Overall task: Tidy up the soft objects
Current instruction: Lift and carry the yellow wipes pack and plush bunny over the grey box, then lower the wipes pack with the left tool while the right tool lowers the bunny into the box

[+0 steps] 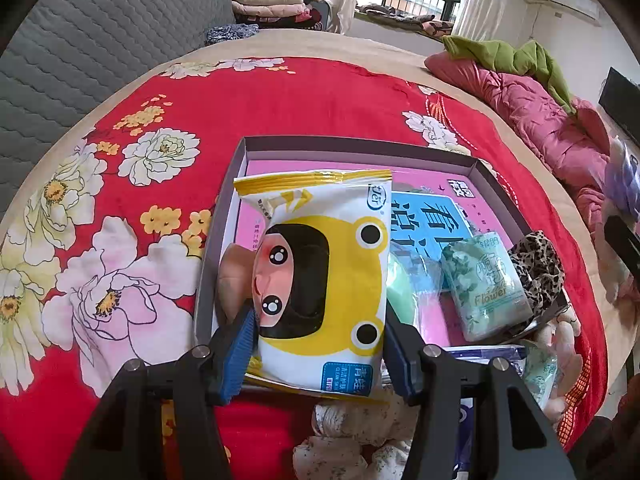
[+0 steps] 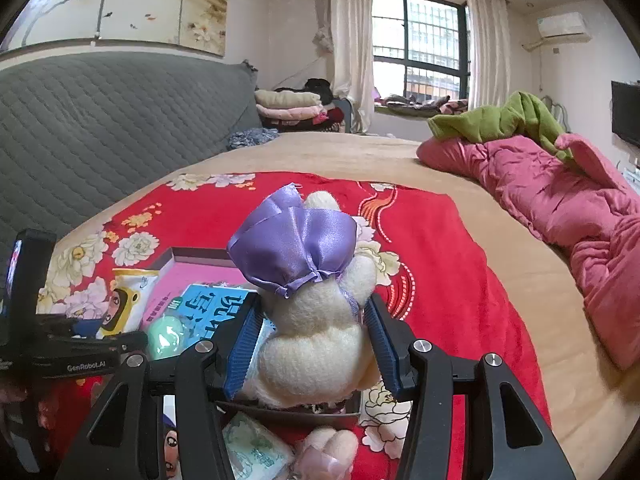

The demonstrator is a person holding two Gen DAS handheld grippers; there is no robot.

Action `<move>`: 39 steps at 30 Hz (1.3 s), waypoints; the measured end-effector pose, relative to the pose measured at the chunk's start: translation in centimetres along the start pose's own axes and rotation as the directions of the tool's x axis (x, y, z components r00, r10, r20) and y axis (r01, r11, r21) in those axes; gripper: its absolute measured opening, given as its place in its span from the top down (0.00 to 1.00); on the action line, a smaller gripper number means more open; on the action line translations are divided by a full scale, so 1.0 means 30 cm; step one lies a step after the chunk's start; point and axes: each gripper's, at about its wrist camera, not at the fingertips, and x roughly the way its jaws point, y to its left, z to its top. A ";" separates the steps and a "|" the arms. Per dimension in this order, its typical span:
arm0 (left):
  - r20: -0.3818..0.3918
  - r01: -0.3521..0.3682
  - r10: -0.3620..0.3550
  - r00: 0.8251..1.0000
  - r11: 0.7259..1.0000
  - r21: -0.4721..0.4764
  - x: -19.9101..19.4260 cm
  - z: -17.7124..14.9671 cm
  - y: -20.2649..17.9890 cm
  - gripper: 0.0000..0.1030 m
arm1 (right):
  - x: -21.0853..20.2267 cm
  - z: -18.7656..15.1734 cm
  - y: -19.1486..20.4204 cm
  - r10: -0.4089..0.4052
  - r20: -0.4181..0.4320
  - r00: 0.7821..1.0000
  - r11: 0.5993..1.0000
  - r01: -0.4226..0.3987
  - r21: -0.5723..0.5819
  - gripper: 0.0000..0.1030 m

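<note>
— Left tongs [image 1: 320,344] are gripping what?
— They're pinching a glossy wipes pack [image 1: 320,280] over the box [image 1: 360,146]. Right tongs [image 2: 316,344] are squeezing a fuzzy plush toy [image 2: 320,344], its face hiding behind a satin bow [image 2: 292,244].

A grey quilted headboard [image 2: 100,120] is filling the left of the right wrist view, with a pale floral wall panel [image 2: 132,4] hanging above it at the upper left. A red floral blanket [image 2: 440,260] is lying over a tan bedspread [image 2: 360,156] across the centre. At the right, a pink quilt [image 2: 560,208] is lying bunched with a green cloth [image 2: 496,120] draped on top. Daylight is coming through a barred window [image 2: 420,44] at top centre, white curtains [image 2: 352,40] hanging beside it. Folded blankets [image 2: 288,110] are sitting stacked below. An air conditioner [image 2: 562,26] is sitting at the upper right.
</note>
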 end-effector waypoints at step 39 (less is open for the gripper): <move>-0.024 -0.023 0.022 0.999 0.999 -0.042 -0.001 0.008 0.028 0.44 | 0.094 -0.022 0.004 0.003 -0.061 0.998 1.000 -0.004 -0.014 0.47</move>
